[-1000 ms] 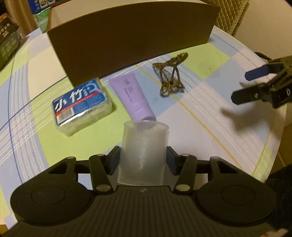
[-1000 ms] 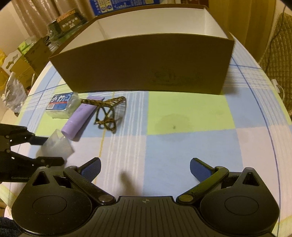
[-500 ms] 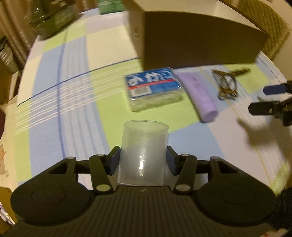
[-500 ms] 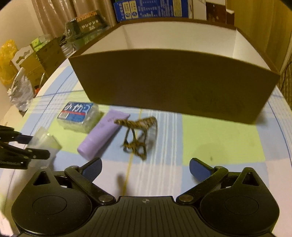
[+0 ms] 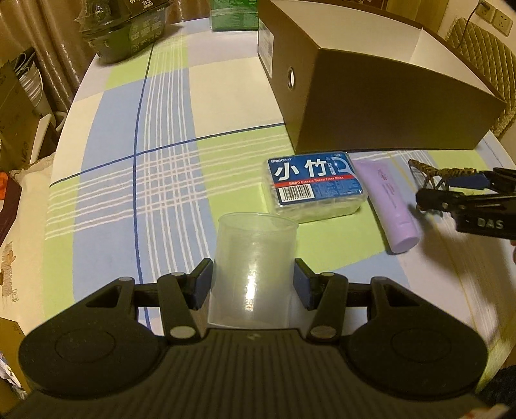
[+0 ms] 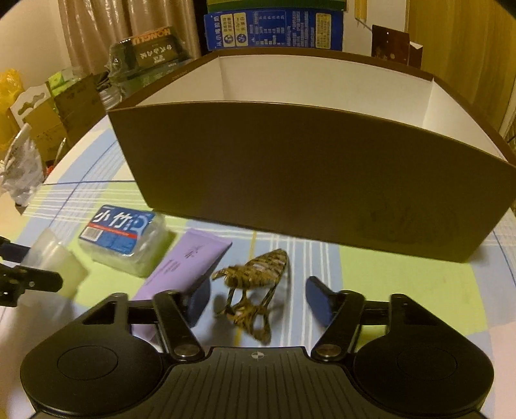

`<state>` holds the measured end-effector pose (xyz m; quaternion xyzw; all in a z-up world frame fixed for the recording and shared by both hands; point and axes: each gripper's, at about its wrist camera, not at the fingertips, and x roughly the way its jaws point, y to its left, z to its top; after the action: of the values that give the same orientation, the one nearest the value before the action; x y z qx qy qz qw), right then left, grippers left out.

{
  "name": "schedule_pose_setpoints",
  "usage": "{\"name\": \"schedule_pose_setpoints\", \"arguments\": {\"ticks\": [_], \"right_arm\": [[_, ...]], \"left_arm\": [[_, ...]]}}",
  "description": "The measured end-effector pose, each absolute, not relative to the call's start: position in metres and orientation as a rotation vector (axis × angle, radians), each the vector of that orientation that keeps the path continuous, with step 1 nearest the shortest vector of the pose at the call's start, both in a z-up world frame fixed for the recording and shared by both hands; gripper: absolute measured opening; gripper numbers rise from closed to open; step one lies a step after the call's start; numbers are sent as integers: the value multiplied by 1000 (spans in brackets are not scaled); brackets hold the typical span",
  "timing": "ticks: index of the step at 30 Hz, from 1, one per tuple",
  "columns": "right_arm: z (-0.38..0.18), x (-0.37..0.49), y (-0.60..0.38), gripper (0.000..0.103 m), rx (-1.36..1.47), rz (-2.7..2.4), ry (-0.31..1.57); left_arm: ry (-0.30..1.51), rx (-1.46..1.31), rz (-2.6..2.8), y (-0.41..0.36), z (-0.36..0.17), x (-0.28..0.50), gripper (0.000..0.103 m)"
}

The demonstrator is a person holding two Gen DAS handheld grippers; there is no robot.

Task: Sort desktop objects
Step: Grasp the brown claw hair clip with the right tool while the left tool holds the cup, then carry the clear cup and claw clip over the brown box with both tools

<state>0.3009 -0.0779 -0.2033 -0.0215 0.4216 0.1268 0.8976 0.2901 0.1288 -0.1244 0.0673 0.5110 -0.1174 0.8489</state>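
My left gripper (image 5: 253,283) is shut on a clear plastic cup (image 5: 254,264), held upright above the checked tablecloth; the cup also shows at the left of the right wrist view (image 6: 56,261). My right gripper (image 6: 258,298) is open, its fingers on either side of a leopard-print hair clip (image 6: 254,283) that lies on the cloth. A purple tube (image 6: 187,264) lies just left of the clip, and a blue-labelled floss pick box (image 6: 124,233) lies left of that. A large brown box (image 6: 306,180), open at the top with a white inside, stands behind them.
Green boxes and packages (image 5: 129,29) stand at the far edge of the round table (image 5: 129,129). Cardboard boxes and bags (image 6: 35,129) crowd the left side beyond the table. A quilted chair back (image 5: 483,54) is behind the brown box.
My left gripper has swung left with the cup, the brown box now to its right. My right gripper has moved forward and down and has narrowed, so that the hair clip lies between its fingers.
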Motion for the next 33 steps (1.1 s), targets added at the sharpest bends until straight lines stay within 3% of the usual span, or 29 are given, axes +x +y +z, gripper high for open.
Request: {"name": "schedule_pose_setpoints", "arguments": {"ticks": [3, 6, 33], "right_arm": [[-205, 303, -81, 34, -49, 276, 875], [-205, 300, -83, 24, -66, 293, 878], [-142, 253, -137, 23, -26, 277, 851]], "left_arm": [[1074, 136, -240, 129, -124, 293, 48], [1069, 130, -241, 130, -123, 295, 48], [969, 105, -310, 109, -76, 280, 48]]}}
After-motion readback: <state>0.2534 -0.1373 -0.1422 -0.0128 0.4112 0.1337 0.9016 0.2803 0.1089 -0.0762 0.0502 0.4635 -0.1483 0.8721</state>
